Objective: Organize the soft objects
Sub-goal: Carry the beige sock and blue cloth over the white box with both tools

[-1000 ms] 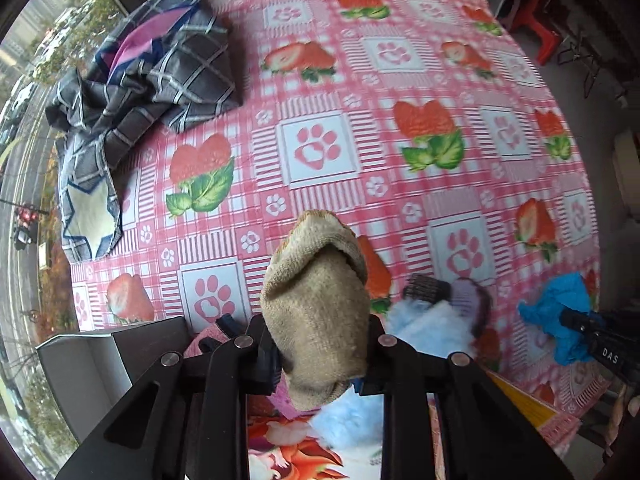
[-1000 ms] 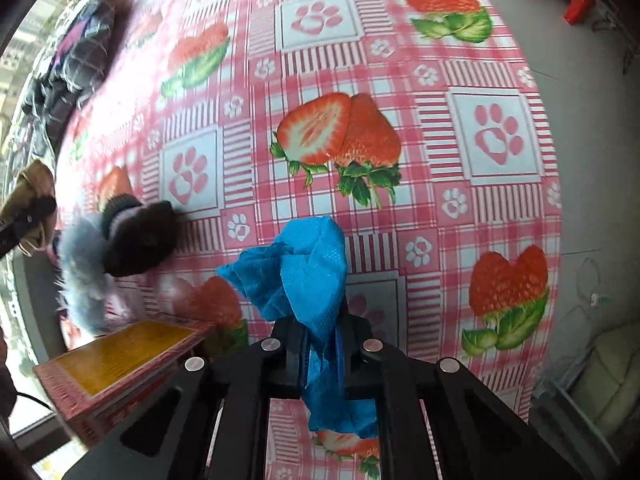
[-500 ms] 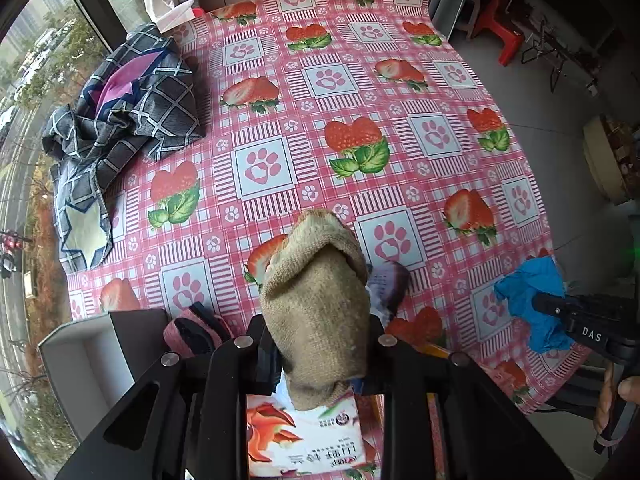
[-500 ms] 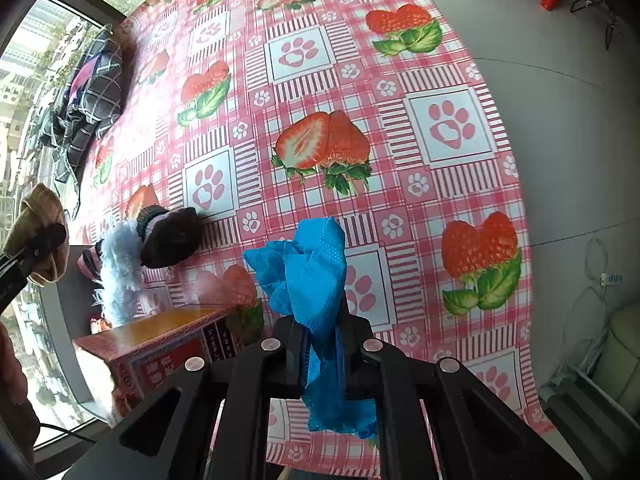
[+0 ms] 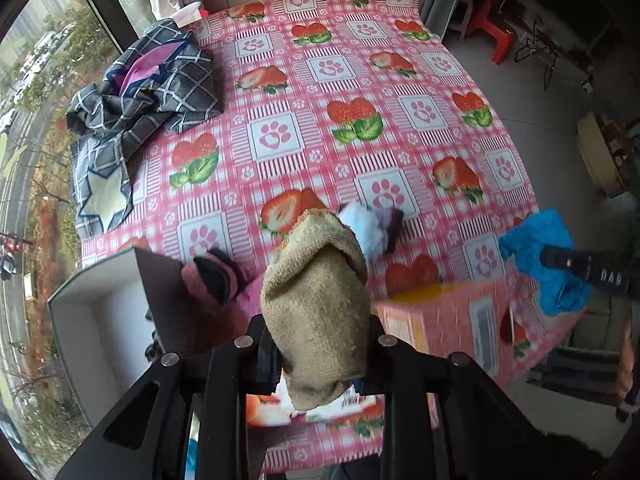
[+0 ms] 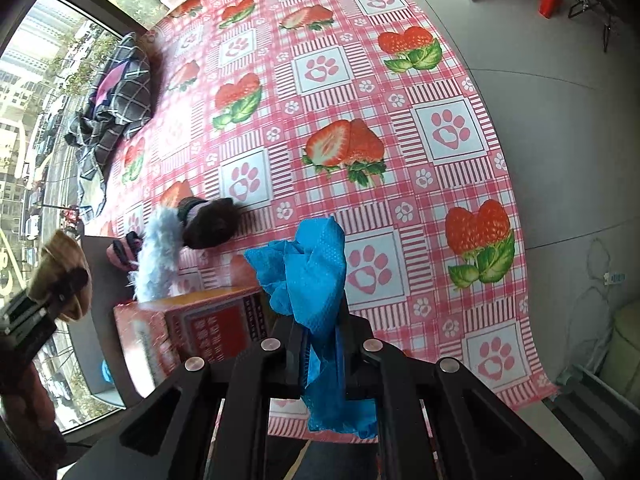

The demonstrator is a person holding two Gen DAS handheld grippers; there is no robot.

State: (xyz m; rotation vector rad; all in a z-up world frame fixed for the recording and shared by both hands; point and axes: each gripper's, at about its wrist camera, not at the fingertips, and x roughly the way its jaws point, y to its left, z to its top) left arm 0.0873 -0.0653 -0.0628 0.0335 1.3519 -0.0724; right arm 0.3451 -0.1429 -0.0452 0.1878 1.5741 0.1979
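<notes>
The left gripper [image 5: 316, 344] is squeezed tight on a tan knit sock [image 5: 320, 300], held up in the air over the near edge of the table w/ the pink strawberry-and-paw cloth [image 5: 360, 80]. The right gripper [image 6: 320, 344] is pinched almost closed on a crumpled bright blue cloth [image 6: 312, 272], also up in the air near the table's near edge. On the table by that edge: a fluffy light-blue sock [image 6: 160, 248] touching a dark brown fuzzy sock [image 6: 212, 224], a pink & black sock [image 5: 212, 276] next to an open grey box [image 5: 100, 320], & an orange-red carton [image 6: 200, 320]. A dark plaid blanket [image 5: 148, 92] sits at the far left edge.
</notes>
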